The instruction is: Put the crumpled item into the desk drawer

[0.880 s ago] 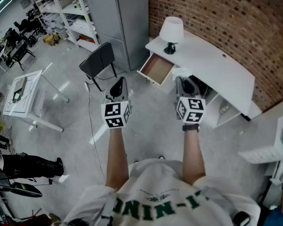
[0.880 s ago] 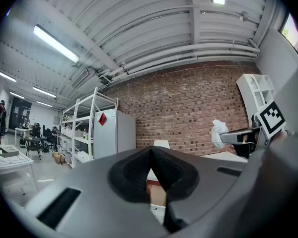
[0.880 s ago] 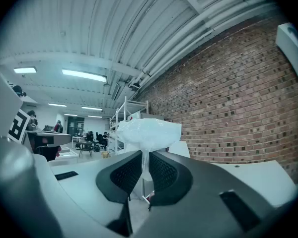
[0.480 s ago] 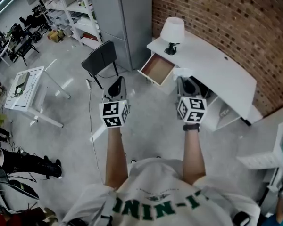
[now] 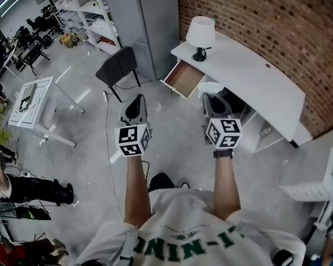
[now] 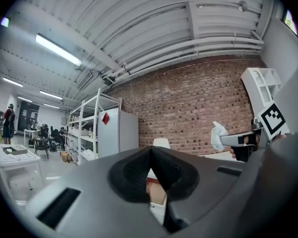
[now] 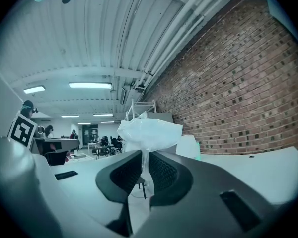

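A white crumpled item (image 5: 210, 87) (image 7: 149, 132) sticks up from my right gripper (image 5: 212, 96) (image 7: 145, 171), which is shut on its thin lower end. It hangs in the air just right of the open desk drawer (image 5: 184, 77), whose brown inside shows empty. The drawer juts out from the left end of the white desk (image 5: 255, 79). My left gripper (image 5: 136, 104) (image 6: 151, 185) is held out over the floor left of the drawer, jaws together with nothing in them. From the left gripper view, the crumpled item (image 6: 218, 135) shows at the right.
A white lamp (image 5: 201, 35) stands on the desk's left end. A dark chair (image 5: 117, 68) sits on the floor left of the drawer, beside a grey cabinet (image 5: 139, 15). A brick wall (image 5: 277, 21) runs behind the desk. A small white table (image 5: 30, 101) stands at left.
Both grippers stay held out in front, the crumpled item still in the right one. The view has shifted slightly and a dark shoe now shows below the arms.
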A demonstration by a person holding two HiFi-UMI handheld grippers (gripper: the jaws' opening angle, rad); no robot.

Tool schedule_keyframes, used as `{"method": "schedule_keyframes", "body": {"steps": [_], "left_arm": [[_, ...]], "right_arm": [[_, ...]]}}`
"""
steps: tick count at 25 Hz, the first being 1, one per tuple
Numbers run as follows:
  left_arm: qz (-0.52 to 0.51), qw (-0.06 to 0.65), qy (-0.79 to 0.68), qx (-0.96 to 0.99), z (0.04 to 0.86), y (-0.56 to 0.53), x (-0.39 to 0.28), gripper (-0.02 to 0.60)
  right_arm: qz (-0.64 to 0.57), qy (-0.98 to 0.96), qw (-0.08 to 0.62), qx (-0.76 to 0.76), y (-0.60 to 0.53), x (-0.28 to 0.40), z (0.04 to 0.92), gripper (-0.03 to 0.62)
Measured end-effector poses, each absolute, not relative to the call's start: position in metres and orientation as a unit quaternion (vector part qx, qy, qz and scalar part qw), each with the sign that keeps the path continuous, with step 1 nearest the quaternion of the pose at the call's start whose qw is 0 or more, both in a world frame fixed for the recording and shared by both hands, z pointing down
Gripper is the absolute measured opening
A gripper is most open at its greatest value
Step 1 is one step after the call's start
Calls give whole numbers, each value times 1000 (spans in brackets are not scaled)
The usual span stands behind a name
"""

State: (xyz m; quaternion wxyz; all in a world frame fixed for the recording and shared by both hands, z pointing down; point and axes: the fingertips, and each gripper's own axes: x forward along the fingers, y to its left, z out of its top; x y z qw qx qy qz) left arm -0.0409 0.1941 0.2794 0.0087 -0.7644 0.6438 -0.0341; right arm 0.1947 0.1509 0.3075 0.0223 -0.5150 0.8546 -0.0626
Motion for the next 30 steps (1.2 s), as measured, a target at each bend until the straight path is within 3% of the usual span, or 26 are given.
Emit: {"method": "schedule_keyframes", "body": {"steps": [13, 30], "left_arm": [[-35, 5, 624, -781, 298, 90, -46, -2], [-51, -29, 595, -801, 329, -125, -134, -2]], "right_arm": [[-83, 851, 12, -518, 57, 177, 341, 40], [-98, 836, -29, -539, -127, 97, 369, 40]]}}
